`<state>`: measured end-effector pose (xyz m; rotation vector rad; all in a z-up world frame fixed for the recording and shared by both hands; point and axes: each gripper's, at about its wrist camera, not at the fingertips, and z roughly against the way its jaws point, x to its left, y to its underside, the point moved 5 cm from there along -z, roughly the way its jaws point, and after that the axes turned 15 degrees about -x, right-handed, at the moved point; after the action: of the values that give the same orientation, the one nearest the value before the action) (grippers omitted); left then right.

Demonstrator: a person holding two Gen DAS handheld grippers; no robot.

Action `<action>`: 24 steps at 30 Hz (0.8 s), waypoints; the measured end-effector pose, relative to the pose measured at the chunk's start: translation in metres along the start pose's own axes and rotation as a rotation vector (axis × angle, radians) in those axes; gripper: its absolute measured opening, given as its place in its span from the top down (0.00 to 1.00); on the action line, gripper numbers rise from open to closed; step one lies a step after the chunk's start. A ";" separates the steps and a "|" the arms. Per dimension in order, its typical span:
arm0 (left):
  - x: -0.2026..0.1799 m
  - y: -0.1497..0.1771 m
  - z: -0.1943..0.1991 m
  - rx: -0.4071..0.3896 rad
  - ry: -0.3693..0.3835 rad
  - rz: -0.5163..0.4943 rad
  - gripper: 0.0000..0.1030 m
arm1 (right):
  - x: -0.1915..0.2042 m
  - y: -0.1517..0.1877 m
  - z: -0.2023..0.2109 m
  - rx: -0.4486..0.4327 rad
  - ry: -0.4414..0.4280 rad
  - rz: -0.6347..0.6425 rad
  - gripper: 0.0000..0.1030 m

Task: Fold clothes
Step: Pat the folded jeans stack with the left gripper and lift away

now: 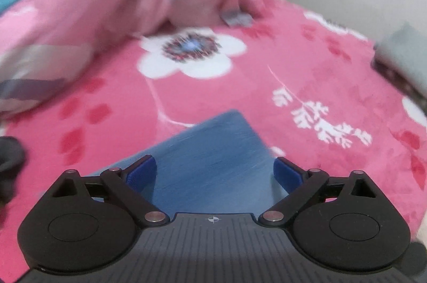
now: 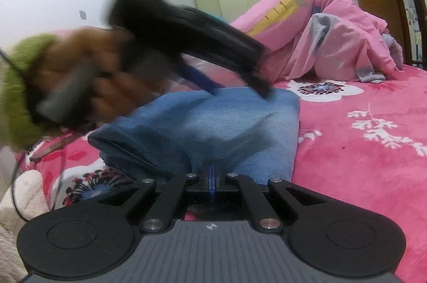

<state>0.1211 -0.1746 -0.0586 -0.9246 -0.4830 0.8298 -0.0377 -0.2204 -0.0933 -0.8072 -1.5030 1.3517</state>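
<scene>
One blue garment (image 2: 213,122) lies folded in a thick bundle on the pink flowered bedspread (image 2: 360,162), near the bed's near edge. Two grippers work on it. The right gripper (image 2: 211,177) has its two blue pads pressed together at the bundle's near edge; whether a fold of the cloth is caught between them cannot be told, since the fabric bulges over the tips. The left gripper (image 1: 214,171) has its two fingers spread wide, with the blue cloth (image 1: 213,149) lying between and beneath them and neither pad pressing on it. In the right wrist view that gripper (image 2: 240,88) reaches in from the left, blurred, its tips down on the far edge of the bundle, carried by one hand (image 2: 88,74) in a green sleeve (image 2: 16,85). One crumpled pink quilt (image 2: 320,34) with a carrot print is heaped at the far side of the bed. One large white flower (image 1: 190,53) on the bedspread lies between the quilt and the blue garment.
</scene>
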 end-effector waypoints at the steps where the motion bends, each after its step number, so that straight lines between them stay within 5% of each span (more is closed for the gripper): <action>1: -0.003 0.003 -0.011 0.007 -0.004 -0.003 0.07 | -0.002 0.001 0.001 -0.005 -0.008 -0.009 1.00; 8: 0.002 0.020 -0.047 0.036 -0.010 0.019 0.00 | -0.011 0.003 0.004 -0.017 -0.043 -0.073 1.00; 12: 0.003 0.011 -0.037 0.005 -0.014 0.038 0.02 | -0.012 0.002 0.003 -0.019 -0.045 -0.069 1.00; 18: 0.025 -0.016 0.044 -0.171 -0.068 0.113 0.05 | -0.009 0.000 0.003 -0.006 -0.035 -0.053 1.00; 21: 0.046 -0.005 0.098 -0.232 -0.120 0.151 0.05 | -0.007 0.000 0.003 -0.003 -0.024 -0.033 1.00; 24: 0.066 0.034 0.124 -0.192 -0.157 0.168 0.06 | -0.004 -0.002 0.002 0.010 -0.015 -0.014 1.00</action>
<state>0.0624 -0.0487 -0.0205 -1.0920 -0.6358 1.0268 -0.0374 -0.2253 -0.0921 -0.7806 -1.5096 1.3571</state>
